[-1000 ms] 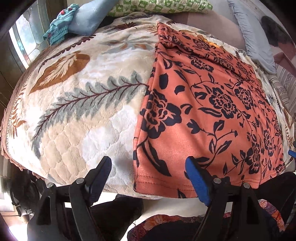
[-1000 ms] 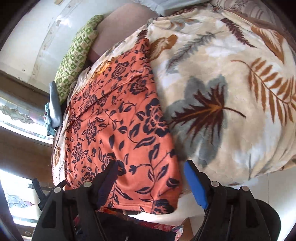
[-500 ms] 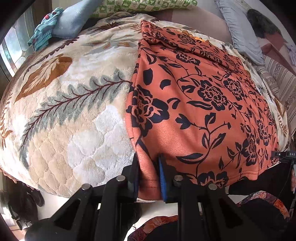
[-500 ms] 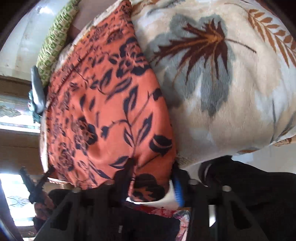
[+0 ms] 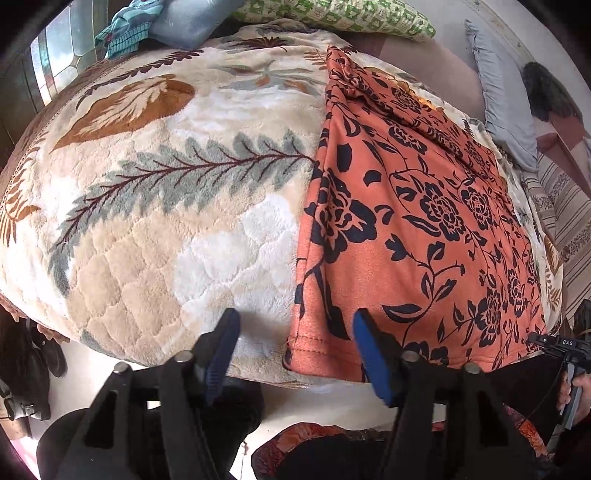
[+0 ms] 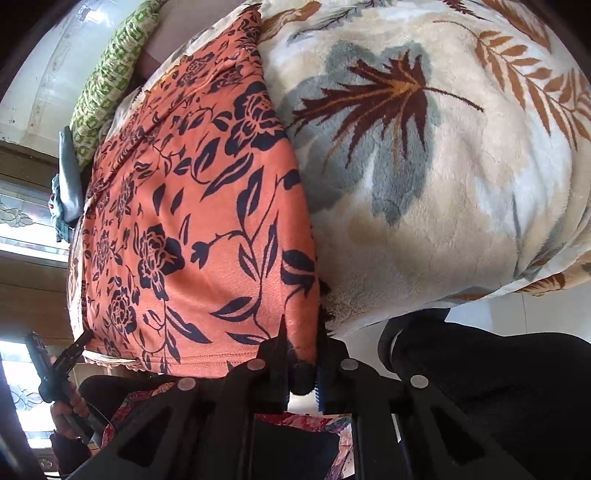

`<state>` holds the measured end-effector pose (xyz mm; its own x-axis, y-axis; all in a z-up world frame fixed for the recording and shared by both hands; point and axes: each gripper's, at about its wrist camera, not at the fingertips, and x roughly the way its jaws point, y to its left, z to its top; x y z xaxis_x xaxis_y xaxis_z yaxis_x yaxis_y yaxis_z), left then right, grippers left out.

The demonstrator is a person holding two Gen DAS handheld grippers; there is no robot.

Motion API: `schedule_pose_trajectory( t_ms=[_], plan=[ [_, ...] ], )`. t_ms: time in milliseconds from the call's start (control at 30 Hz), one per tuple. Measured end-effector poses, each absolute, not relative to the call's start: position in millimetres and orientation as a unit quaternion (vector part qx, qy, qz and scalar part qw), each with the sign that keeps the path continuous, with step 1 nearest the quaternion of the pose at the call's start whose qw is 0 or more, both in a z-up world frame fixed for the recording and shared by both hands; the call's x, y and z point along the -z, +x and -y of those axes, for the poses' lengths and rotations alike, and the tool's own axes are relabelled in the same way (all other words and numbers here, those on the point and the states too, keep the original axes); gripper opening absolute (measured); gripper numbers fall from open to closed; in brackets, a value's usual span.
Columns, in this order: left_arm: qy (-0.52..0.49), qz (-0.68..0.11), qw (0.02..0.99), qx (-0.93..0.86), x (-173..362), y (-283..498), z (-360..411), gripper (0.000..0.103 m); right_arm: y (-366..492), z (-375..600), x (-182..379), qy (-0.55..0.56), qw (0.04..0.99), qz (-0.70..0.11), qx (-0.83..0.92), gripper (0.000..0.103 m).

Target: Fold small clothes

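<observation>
An orange garment with black flowers [image 5: 417, 229] lies flat on a leaf-patterned plush blanket [image 5: 166, 206]. In the left wrist view my left gripper [image 5: 295, 332] is open, its jaws on either side of the garment's near left hem corner, not touching it. In the right wrist view the garment [image 6: 199, 236] lies left of centre, and my right gripper [image 6: 301, 354] is shut on its near right hem corner at the blanket's [image 6: 443, 184] edge.
A green patterned pillow [image 5: 332, 14] and a blue-grey pillow [image 5: 506, 107] lie at the bed's far side. Teal cloth [image 5: 125, 29] sits at the far left by a window. The bed's near edge drops to a pale floor [image 5: 314, 398].
My left gripper, shut on the left hem corner half a second ago, has opened and let go. My right gripper has closed fully on the right hem corner.
</observation>
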<state>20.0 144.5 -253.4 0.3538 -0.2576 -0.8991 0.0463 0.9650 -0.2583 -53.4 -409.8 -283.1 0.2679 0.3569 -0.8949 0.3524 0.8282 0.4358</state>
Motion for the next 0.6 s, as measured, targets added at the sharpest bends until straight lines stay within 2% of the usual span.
schedule_pose_trajectory(
  t_ms=[100,167,233,333,600],
  plan=[
    [-0.097,-0.557,0.814,0.129,257,21,-127,0.068,-53,410,285,0.301,0.739,-0.603,-0.007,0.010],
    [-0.064,-0.555,0.818,0.138,259,21,-115,0.010,-52,407,281,0.299,0.746,-0.595,-0.015,0.010],
    [-0.048,-0.559,0.816,0.139,260,24,-110,0.010,-53,405,272,0.307,0.757,-0.577,-0.029,0.010],
    [-0.077,-0.559,0.811,0.153,255,28,-120,0.008,-51,406,247,0.305,0.787,-0.534,-0.053,0.010],
    [-0.223,-0.484,0.808,0.251,196,44,-153,0.008,-37,424,186,0.358,0.819,-0.434,-0.113,0.010]
  ],
)
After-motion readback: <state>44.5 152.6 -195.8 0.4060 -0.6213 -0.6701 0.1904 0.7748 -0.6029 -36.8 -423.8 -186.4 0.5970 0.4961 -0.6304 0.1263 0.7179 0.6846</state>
